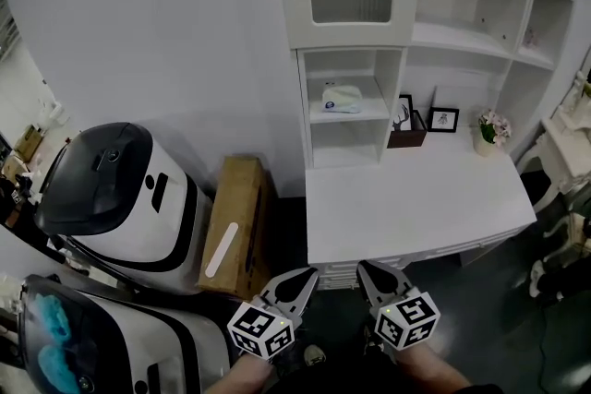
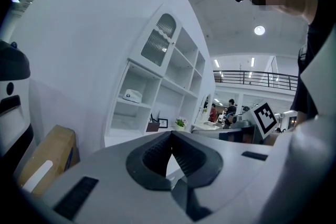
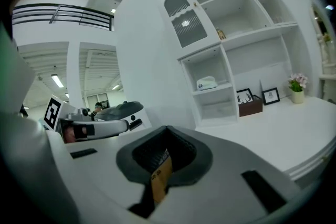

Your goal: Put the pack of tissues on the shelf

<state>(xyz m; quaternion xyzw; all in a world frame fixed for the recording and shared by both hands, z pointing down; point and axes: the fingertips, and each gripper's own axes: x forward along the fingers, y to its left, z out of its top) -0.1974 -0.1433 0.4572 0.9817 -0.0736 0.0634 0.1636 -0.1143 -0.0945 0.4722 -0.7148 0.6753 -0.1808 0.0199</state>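
A small flower pot [image 1: 490, 132] is sitting at the back right of the tabletop [image 1: 416, 198], a framed picture [image 1: 443, 118] standing near it. A cardboard box [image 1: 235, 221] is lying on the floor beside a white machine [image 1: 120, 198].

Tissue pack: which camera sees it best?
The head view. There the pack of tissues looks sharpest, seen from above on the white shelf, top and front showing. The right gripper view shows the pack side-on and softer; the left gripper view shows only a small pale lump.
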